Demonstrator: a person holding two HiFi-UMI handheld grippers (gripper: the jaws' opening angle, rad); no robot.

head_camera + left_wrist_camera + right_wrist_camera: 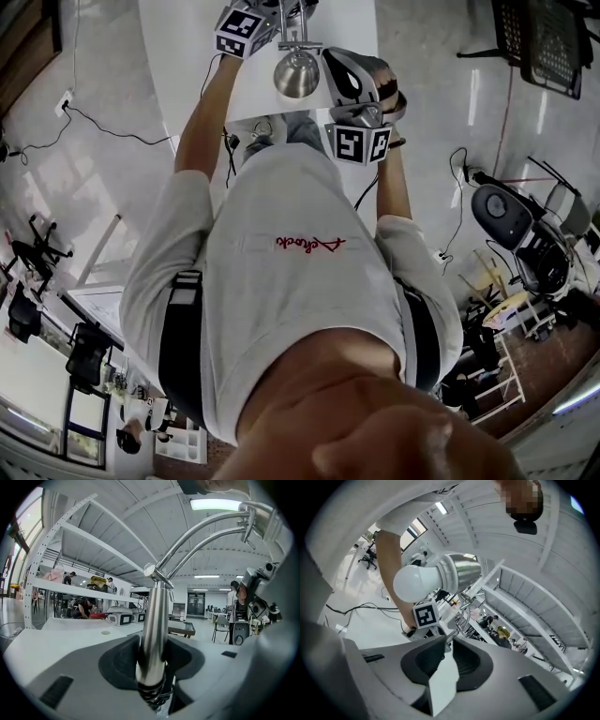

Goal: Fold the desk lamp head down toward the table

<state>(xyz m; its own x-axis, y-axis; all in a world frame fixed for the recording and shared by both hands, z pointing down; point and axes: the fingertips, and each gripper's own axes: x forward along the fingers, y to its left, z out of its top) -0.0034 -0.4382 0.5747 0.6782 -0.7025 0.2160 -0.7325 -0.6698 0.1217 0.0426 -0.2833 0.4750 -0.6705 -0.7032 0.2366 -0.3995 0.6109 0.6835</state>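
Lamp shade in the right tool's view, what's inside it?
A white bulb sticks out of the shade and fills its mouth. Whatever lies deeper inside is hidden by the bulb and the metal wall.

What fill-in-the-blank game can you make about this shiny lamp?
The ____ gripper is shut on the lamp pole.
The bulb in the lamp head is ____ in colour.
The writing on the person's shirt is ____.
Missing words: left, white, red.
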